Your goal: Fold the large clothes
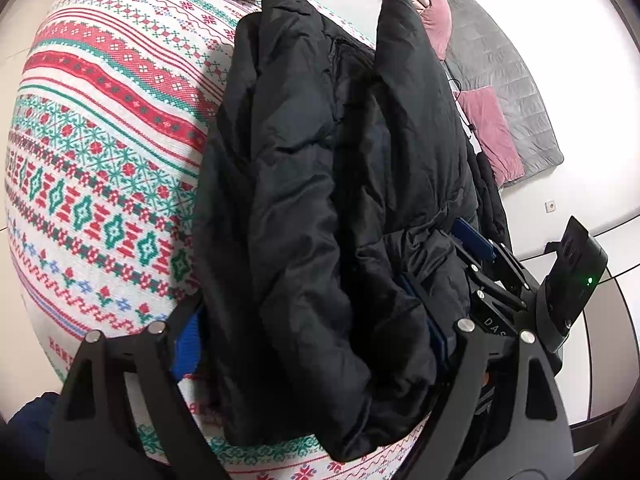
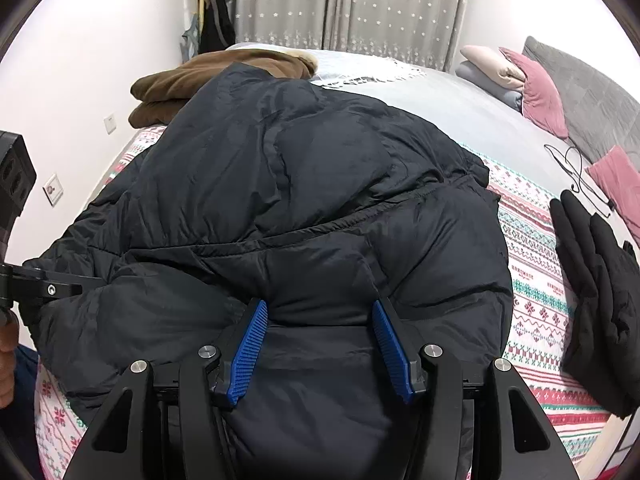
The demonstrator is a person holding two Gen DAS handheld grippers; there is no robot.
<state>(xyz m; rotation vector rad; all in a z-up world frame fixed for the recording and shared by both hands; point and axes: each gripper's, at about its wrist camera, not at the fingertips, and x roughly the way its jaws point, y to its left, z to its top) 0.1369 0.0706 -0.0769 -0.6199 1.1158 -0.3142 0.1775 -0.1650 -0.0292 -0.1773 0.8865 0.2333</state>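
A black puffer jacket (image 2: 304, 216) lies on the bed, across the patterned knit blanket (image 1: 100, 168) near the bed's near edge, already doubled into a thick bundle. The fold looks to be in its middle stage: both grippers work on the bunched near end.

The left gripper (image 1: 316, 332) has its jaws set wide around a fat roll of the jacket; the fabric fills the gap, but whether the pads actually press it I cannot tell. The right gripper (image 2: 320, 344) stands about half open with padded fabric bulging between its blue pads (image 2: 250, 348), which look to pinch it.

A folded brown garment (image 2: 208, 80) sits at the bed's far edge, and black gloves (image 2: 596, 304) lie toward the right edge.

Next, probably, carry the held end over toward the far part, both hands moving together so the slippery bulk does not spring open.
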